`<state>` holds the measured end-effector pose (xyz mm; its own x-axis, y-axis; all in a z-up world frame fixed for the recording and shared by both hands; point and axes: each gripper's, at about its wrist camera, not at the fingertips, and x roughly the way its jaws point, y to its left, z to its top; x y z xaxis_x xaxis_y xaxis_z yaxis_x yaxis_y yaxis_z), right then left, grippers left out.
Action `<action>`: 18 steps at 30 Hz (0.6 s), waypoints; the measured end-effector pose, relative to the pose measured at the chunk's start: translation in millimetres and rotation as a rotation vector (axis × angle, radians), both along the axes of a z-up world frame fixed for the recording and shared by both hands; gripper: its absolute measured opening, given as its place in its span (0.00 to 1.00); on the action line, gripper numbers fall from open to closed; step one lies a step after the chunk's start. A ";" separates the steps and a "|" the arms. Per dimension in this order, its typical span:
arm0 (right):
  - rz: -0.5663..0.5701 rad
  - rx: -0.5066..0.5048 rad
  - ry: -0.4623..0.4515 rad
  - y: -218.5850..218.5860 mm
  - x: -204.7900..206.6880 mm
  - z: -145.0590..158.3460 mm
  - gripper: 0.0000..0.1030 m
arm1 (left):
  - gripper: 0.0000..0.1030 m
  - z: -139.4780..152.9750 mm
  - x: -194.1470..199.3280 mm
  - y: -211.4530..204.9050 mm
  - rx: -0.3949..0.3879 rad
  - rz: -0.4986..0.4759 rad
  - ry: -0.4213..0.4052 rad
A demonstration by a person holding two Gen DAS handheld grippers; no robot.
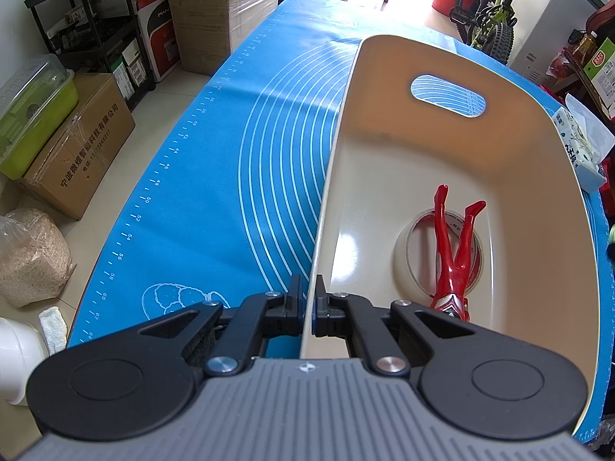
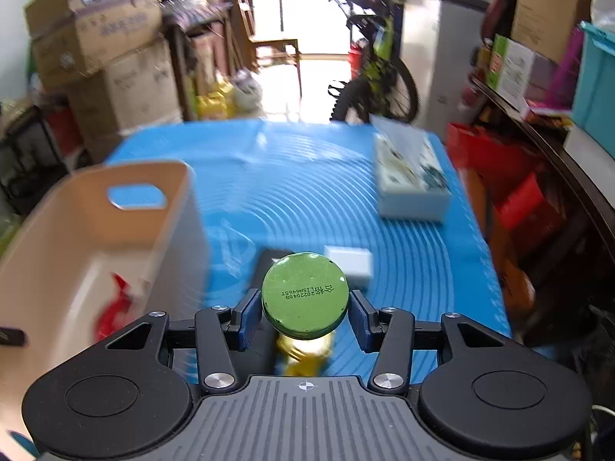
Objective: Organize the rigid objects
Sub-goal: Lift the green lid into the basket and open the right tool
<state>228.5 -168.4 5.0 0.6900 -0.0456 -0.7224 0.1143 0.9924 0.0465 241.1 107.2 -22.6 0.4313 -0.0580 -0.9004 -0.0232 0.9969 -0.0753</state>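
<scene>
A beige bin [image 1: 538, 176] with a handle slot stands on the blue mat [image 1: 215, 176]. In it lie a red toy figure [image 1: 455, 253] and a roll of clear tape [image 1: 411, 265]. My left gripper [image 1: 310, 299] is shut on the bin's left wall. My right gripper [image 2: 305, 307] is shut on a green-capped bottle [image 2: 305, 296] and holds it above the mat, to the right of the bin [image 2: 88, 230]. The red figure [image 2: 115, 307] shows blurred inside the bin. A white block [image 2: 351, 263] and a black object [image 2: 269, 259] lie on the mat behind the bottle.
A tissue pack [image 2: 411, 180] lies on the mat's [image 2: 307, 176] far right; it also shows in the left wrist view [image 1: 580, 146]. Cardboard boxes [image 1: 77, 146], a shelf and a bicycle [image 1: 492, 11] stand around the table. Cluttered shelves [image 2: 538, 88] line the right side.
</scene>
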 end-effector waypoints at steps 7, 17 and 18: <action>0.079 0.039 -0.070 33.7 8.5 27.9 0.52 | 0.05 -1.4 -1.1 -2.3 0.008 -0.009 -0.001; 0.202 0.055 -0.070 93.1 25.6 25.7 0.52 | 0.05 -0.4 -0.9 -2.8 0.012 -0.012 -0.002; 0.217 0.049 -0.065 99.6 25.9 23.8 0.52 | 0.05 -0.4 -0.8 -2.7 0.012 -0.012 -0.002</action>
